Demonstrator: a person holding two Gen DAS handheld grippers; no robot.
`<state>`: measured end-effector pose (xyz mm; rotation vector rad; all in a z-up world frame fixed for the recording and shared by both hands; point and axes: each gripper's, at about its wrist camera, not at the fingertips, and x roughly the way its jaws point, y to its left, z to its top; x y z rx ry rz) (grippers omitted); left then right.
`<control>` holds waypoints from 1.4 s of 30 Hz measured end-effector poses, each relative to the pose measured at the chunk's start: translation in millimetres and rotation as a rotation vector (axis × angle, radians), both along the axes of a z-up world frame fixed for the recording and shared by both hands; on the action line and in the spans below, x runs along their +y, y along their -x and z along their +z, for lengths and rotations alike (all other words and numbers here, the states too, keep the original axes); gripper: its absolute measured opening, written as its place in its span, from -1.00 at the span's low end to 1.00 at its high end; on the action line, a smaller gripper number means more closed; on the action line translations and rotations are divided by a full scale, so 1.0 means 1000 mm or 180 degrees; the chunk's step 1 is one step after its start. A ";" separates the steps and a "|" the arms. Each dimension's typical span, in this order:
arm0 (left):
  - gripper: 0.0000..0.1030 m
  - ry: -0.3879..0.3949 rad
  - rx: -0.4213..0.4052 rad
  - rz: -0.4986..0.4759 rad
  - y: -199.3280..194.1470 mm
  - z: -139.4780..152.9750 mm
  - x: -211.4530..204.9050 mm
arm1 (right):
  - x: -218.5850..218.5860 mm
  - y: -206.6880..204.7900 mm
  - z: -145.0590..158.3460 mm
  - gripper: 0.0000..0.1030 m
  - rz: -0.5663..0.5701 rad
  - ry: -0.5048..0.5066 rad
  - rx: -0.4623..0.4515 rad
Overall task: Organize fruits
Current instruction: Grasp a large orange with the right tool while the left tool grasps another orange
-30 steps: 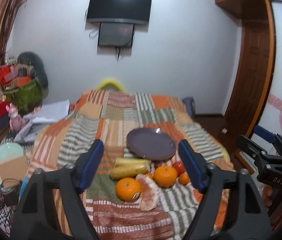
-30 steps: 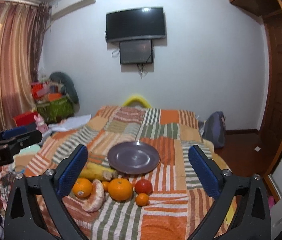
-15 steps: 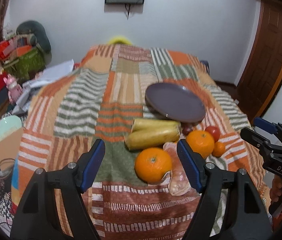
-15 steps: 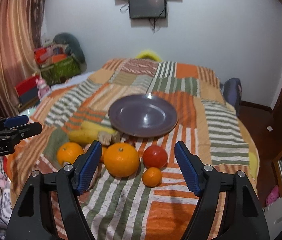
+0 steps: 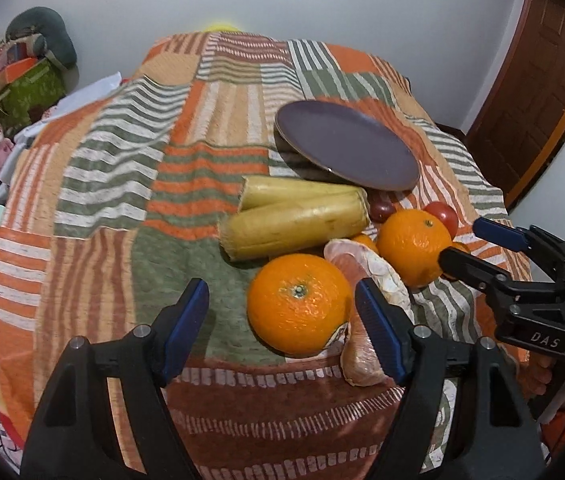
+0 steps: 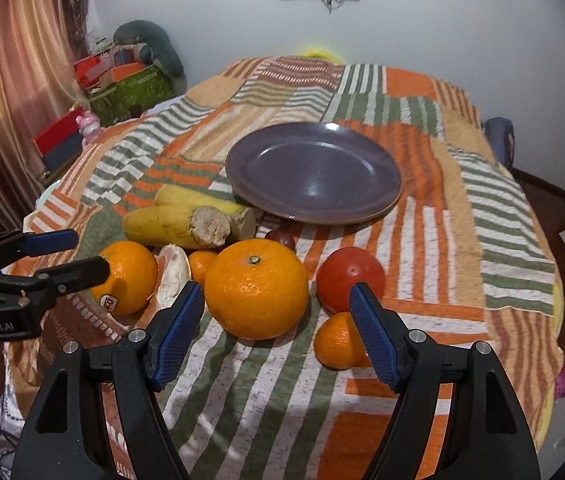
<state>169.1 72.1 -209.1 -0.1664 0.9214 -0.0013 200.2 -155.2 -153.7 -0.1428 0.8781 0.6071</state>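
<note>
A purple plate (image 6: 314,172) lies empty on the striped blanket; it also shows in the left wrist view (image 5: 346,144). In front of it lie two yellow corn cobs (image 5: 294,220), two big oranges (image 5: 300,304) (image 6: 256,288), a red tomato (image 6: 350,278), a small mandarin (image 6: 338,340) and a peeled pomelo piece (image 5: 374,292). My left gripper (image 5: 282,328) is open just in front of the near orange. My right gripper (image 6: 276,330) is open just in front of the middle orange, and it shows at the right of the left wrist view (image 5: 478,244).
The striped patchwork blanket (image 6: 422,128) covers a bed. Boxes, bags and a pink toy (image 6: 88,126) pile at the left by the curtain. A wooden door (image 5: 538,80) stands at the right. A small dark fruit (image 5: 380,208) lies under the plate's edge.
Both grippers have moved forward and down towards the fruit, which now looks much larger. Both stay open and nothing on the blanket has moved.
</note>
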 end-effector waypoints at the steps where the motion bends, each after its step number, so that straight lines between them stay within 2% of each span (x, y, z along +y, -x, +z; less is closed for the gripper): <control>1: 0.46 0.0019 0.0024 -0.0012 -0.002 -0.003 0.000 | 0.001 -0.001 -0.002 0.40 0.0017 -0.0001 0.0024; 13: 0.44 0.0159 0.0088 -0.0071 -0.013 -0.026 -0.002 | 0.016 -0.014 -0.027 0.40 0.0119 -0.0012 0.0353; 17: 0.28 0.0212 0.0071 -0.0115 -0.014 -0.029 -0.003 | 0.020 -0.015 -0.029 0.38 0.0117 0.0003 0.0358; 25: 0.26 0.0177 0.0076 -0.0094 -0.014 -0.025 -0.003 | 0.020 -0.016 -0.030 0.29 0.0066 0.0025 0.0358; 33: 0.26 0.0103 -0.0099 -0.0011 -0.006 0.000 0.003 | 0.012 -0.008 -0.007 0.28 0.0038 -0.0043 0.0177; 42: 0.26 -0.0017 -0.0434 0.0032 -0.006 0.047 0.004 | -0.003 -0.010 0.032 0.28 -0.0078 -0.0231 -0.0070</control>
